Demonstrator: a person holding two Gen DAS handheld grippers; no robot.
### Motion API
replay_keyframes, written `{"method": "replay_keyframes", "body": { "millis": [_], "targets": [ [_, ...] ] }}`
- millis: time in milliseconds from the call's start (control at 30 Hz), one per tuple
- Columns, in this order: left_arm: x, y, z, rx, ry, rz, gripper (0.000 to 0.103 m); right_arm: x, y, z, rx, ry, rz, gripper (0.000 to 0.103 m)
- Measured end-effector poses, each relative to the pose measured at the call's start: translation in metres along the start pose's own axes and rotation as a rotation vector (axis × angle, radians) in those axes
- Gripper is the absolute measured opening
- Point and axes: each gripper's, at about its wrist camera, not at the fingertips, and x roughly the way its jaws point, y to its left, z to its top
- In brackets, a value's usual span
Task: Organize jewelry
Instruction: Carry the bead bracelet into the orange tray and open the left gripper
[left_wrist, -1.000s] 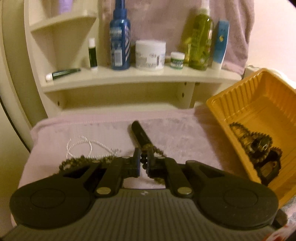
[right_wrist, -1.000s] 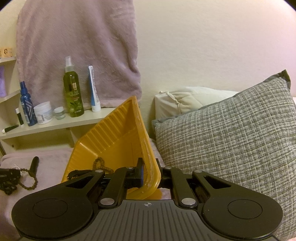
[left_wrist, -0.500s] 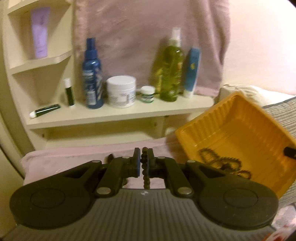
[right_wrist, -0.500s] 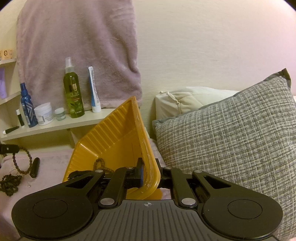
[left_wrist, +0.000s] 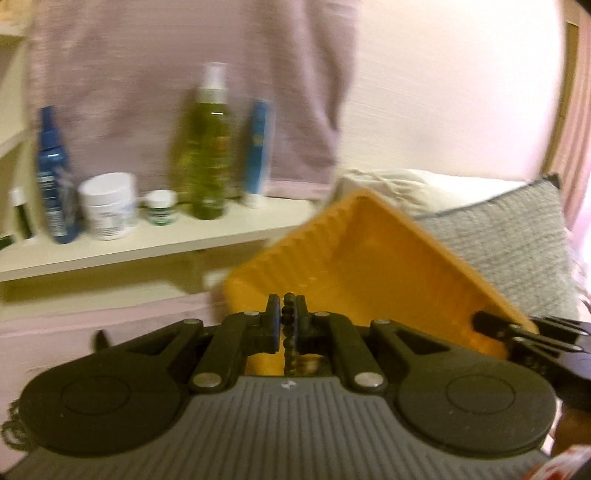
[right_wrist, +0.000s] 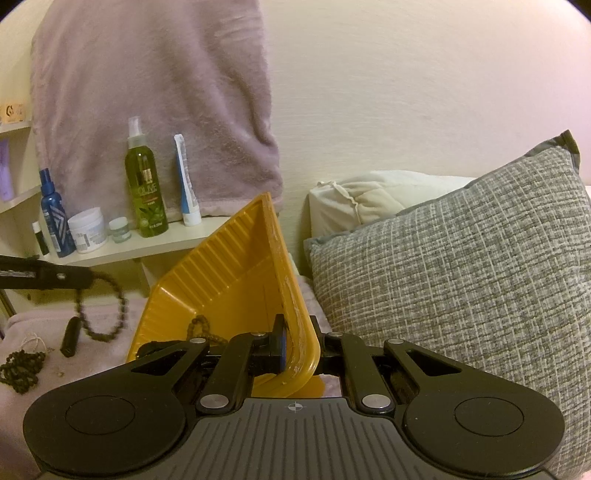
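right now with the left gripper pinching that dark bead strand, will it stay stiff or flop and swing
Probably floppy: the bead strand droops in a loop below the left gripper. It likely swings; its beads look blurred. It may snag the yellow tray rim.

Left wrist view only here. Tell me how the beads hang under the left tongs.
Observer: In the right wrist view the dark bead strand hangs from the left tongs in a long loop, left of the yellow tray.
Operator: Report what is in the tray; my tongs block its floor.
Observer: One beaded strand lies low in the tray, near the rim that the right tongs clamp.
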Motion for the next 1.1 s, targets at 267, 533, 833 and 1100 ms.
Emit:
{"method": "replay_keyframes", "body": {
  "millis": [267, 533, 833, 1100],
  "targets": [
    [0.021, -0.038, -0.002, 0.049, 0.048, -0.076, 0.006, 0.000, -0.001, 0.000, 0.006, 0.002, 0.001, 0.009],
    [0.034, -0.050, -0.007, 0.051, 0.074, -0.107, 0.006, -0.001, 0.000, -0.001, 0.010, 0.002, 0.000, 0.009],
    [0.035, -0.042, -0.006, 0.022, 0.081, -0.085, 0.015, -0.001, 0.000, -0.001, 0.012, 0.003, 0.000, 0.009],
    [0.004, 0.010, -0.004, -0.057, 0.032, 0.038, 0.017, -0.002, 0.000, -0.001, 0.014, 0.003, 0.000, 0.009]
  ]
}}
